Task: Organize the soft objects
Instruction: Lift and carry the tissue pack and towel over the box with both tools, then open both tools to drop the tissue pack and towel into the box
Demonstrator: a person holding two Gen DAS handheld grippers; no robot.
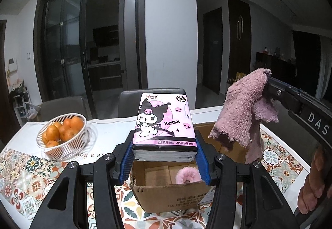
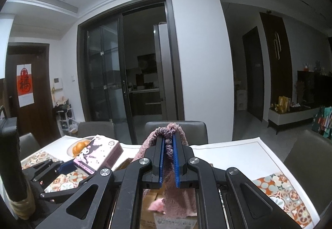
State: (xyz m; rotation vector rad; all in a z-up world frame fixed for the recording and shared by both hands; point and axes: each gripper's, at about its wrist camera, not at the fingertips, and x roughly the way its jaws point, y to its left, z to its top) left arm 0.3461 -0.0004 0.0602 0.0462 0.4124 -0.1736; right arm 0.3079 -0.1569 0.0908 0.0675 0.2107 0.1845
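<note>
At nine o'clock on the counter [image 1: 108, 135] stands a basket of oranges [image 1: 62, 135]. The left hand-held gripper [image 1: 164, 146] clamps a tissue pack [image 1: 164, 123] by its long sides above the cardboard box [image 1: 166, 193]; light, squashy, slick film, so a broad side grip suits. At three o'clock, the right hand-held gripper [image 2: 168, 158] pinches a limp fleece cloth [image 1: 242, 112] at a bunched fold.

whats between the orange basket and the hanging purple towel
In the left wrist view, the Kuromi tissue pack, clamped in the left claw, sits between the basket of oranges and the purple towel.
</note>
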